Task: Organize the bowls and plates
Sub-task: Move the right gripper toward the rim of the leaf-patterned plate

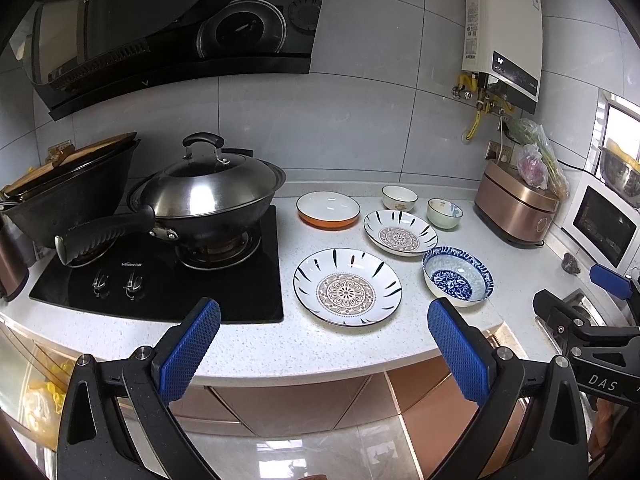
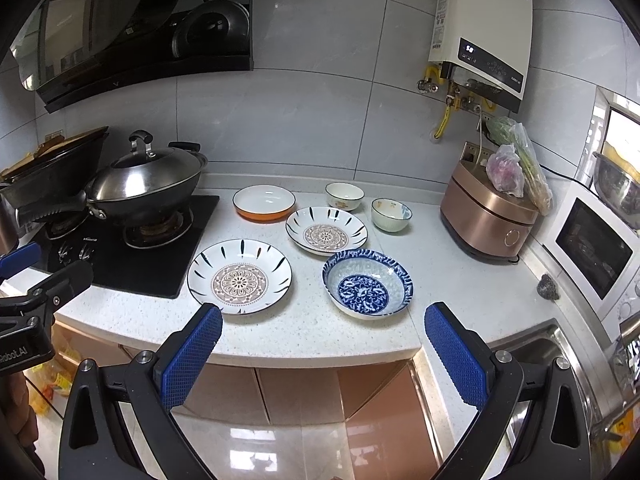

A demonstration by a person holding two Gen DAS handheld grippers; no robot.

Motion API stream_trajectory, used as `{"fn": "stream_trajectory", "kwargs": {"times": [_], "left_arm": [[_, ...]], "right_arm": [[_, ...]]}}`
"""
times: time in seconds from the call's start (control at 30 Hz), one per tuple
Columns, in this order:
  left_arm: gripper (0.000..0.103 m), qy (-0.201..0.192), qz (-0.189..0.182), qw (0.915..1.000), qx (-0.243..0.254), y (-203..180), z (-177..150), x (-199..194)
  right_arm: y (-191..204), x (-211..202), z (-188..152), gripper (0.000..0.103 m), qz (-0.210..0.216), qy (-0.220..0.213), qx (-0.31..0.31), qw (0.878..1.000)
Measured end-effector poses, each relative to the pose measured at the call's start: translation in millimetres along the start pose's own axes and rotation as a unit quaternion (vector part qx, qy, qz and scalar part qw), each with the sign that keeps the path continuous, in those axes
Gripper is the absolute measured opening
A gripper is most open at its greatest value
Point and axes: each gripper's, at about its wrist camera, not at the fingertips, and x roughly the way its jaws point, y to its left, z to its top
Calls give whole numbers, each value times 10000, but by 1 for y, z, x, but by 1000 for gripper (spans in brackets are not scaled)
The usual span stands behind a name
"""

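Note:
On the white counter lie two patterned plates, a near one [image 1: 347, 286] [image 2: 240, 276] and a far one [image 1: 400, 233] [image 2: 326, 231]. A blue floral bowl [image 1: 458, 279] [image 2: 367, 282] sits to their right. Behind them are an orange-sided dish [image 1: 328, 210] [image 2: 264, 203] and two small bowls, one white [image 1: 399, 197] [image 2: 344, 195], one pale green [image 1: 444, 213] [image 2: 391, 214]. My left gripper [image 1: 324, 334] hangs open before the counter edge, nearest the near plate. My right gripper [image 2: 323, 332] is open too, short of the blue bowl. Both hold nothing.
A lidded wok [image 1: 208, 196] [image 2: 144, 184] and a second black wok [image 1: 68, 184] sit on the black stove [image 1: 160, 280] to the left. A copper rice cooker [image 1: 516, 208] [image 2: 488, 216], a microwave [image 2: 592, 244] and a sink [image 2: 560, 344] are to the right. Cabinets and floor lie below.

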Motion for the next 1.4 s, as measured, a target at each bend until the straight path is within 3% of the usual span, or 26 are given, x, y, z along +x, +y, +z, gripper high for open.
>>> {"fn": "stream_trajectory", "kwargs": {"times": [0.33,0.8,1.2,1.4], "left_arm": [[102,49,-126,9999,90,-5,17,40],[102,332,416,9985,-116,-50,92,169],[102,869,752,9934,-63,-94,128,254],[102,825,1031,9912,78,-102,134,286]], "right_arm": [[-8,50,19,103,-107,65,83,9999],[-86,241,107,103,628,293,-146,9975],[-130,380,144,103,1494,914,-121,9845],[-132,419,149,103,1658,804,-89,9828]]}}
